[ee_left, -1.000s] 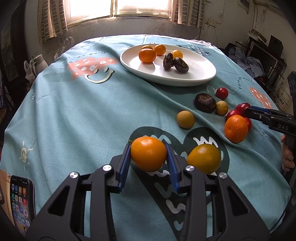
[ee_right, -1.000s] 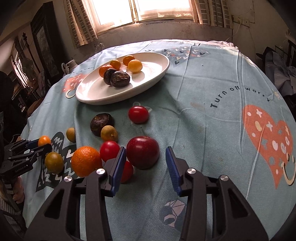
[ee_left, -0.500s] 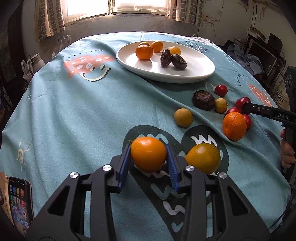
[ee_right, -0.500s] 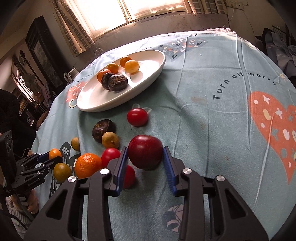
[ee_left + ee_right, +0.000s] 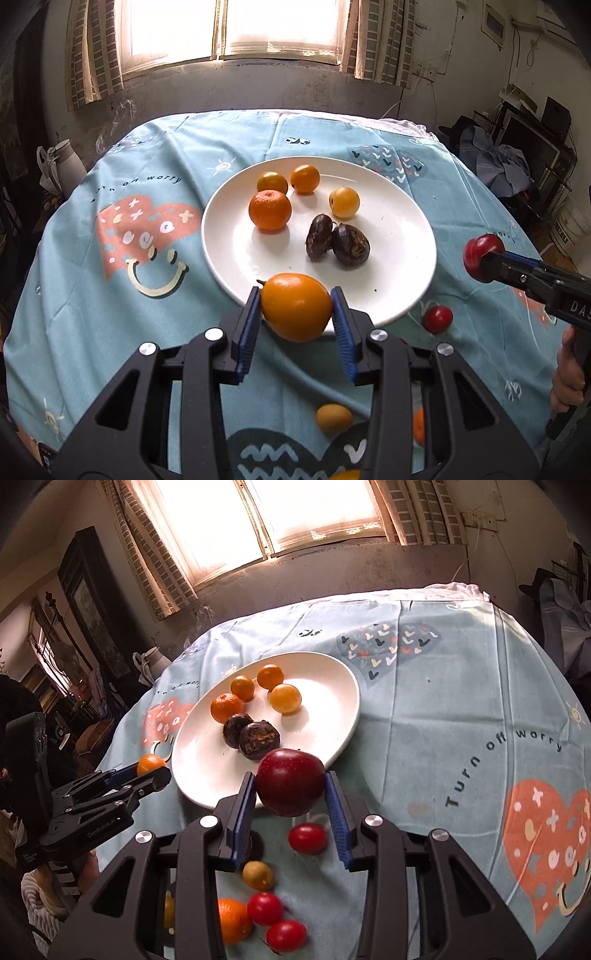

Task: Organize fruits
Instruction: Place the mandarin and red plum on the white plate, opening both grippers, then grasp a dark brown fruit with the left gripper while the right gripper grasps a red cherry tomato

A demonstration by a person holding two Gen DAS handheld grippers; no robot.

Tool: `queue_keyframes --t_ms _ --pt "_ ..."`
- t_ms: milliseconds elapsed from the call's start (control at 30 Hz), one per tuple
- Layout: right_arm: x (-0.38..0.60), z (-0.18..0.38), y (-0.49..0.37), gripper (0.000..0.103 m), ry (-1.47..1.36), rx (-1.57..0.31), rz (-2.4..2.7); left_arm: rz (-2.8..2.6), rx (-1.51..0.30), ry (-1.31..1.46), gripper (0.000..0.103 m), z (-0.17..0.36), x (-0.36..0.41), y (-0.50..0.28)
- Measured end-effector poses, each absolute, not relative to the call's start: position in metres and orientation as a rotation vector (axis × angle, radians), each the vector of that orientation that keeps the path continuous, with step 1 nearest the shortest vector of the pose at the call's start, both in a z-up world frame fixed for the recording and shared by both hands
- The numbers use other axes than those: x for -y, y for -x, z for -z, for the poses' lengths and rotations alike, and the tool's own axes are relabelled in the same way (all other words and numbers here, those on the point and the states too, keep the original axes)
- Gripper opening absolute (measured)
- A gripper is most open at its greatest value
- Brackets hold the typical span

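Tabletop (image 5: 110,332) is wearing a light blue printed cloth – coral hearts, smiley faces, lettering, a dark heart patch at the near edge. Window with brick-pattern curtains (image 5: 92,55) is glowing behind it.

White oval plate (image 5: 388,295) is sitting mid-table, holding a mandarin (image 5: 270,209), two small orange citrus (image 5: 305,178) behind it, one yellow round fruit (image 5: 344,202) and two dark wrinkled passion fruits (image 5: 338,242) touching each other.

Left gripper (image 5: 295,312) is clamping an orange fruit (image 5: 295,306) between its blue pads, hanging in the air over the near rim of the plate; in the right wrist view it is showing at the plate's left edge (image 5: 147,770).

Right gripper (image 5: 290,794) is gripping a dark red plum (image 5: 290,782) between both pads, also lifted clear of the cloth, just at the plate's near rim. From the left wrist view it is coming in from the right (image 5: 484,258), off to the side of the plate. A person's hand (image 5: 565,380) is wrapping its handle.

Loose fruit is lying on the cloth near the plate: an orange (image 5: 231,919) partly hidden by the gripper frame, three small red fruits (image 5: 307,837), a small yellow-brown fruit (image 5: 258,874). Something dark is sitting behind the right gripper's left finger – can't tell what.

Pale jug (image 5: 66,162) is standing beyond the table's left edge.
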State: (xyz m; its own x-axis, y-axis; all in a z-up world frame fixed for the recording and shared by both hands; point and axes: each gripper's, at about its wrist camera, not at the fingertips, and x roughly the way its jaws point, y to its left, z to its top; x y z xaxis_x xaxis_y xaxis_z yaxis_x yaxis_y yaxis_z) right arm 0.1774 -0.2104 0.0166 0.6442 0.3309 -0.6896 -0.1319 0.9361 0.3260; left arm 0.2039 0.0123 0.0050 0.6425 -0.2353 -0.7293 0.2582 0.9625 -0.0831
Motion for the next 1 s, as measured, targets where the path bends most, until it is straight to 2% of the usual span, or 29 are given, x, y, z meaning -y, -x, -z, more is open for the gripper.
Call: queue_keyframes --t_ms 200,300,367,600,833,1000 --pt "0.195 0.011 -0.226 0.040 -0.233 -0.873 -0.249 0.259 -0.898 0.049 0.039 0.022 -0.011 -0.241" --pt "0.200 0.014 -0.232 0.042 -0.234 -0.874 -0.264 0.247 -0.887 0.040 0.051 0.025 -0.016 -0.242" --pt "0.204 0.008 -0.228 0.062 -0.236 -0.840 -0.248 0.251 -0.879 0.052 0.052 0.022 -0.020 -0.240" --pt "0.214 -0.008 -0.188 0.062 -0.267 -0.798 -0.300 0.233 -0.848 0.021 0.060 0.019 -0.030 -0.210" --pt "0.209 0.014 -0.158 0.062 -0.240 -0.871 -0.332 0.197 -0.849 0.038 0.066 0.024 -0.041 -0.182" --pt "0.209 0.031 -0.168 0.051 -0.250 -0.935 -0.322 0.187 -0.850 0.056 0.066 0.025 -0.046 -0.177"
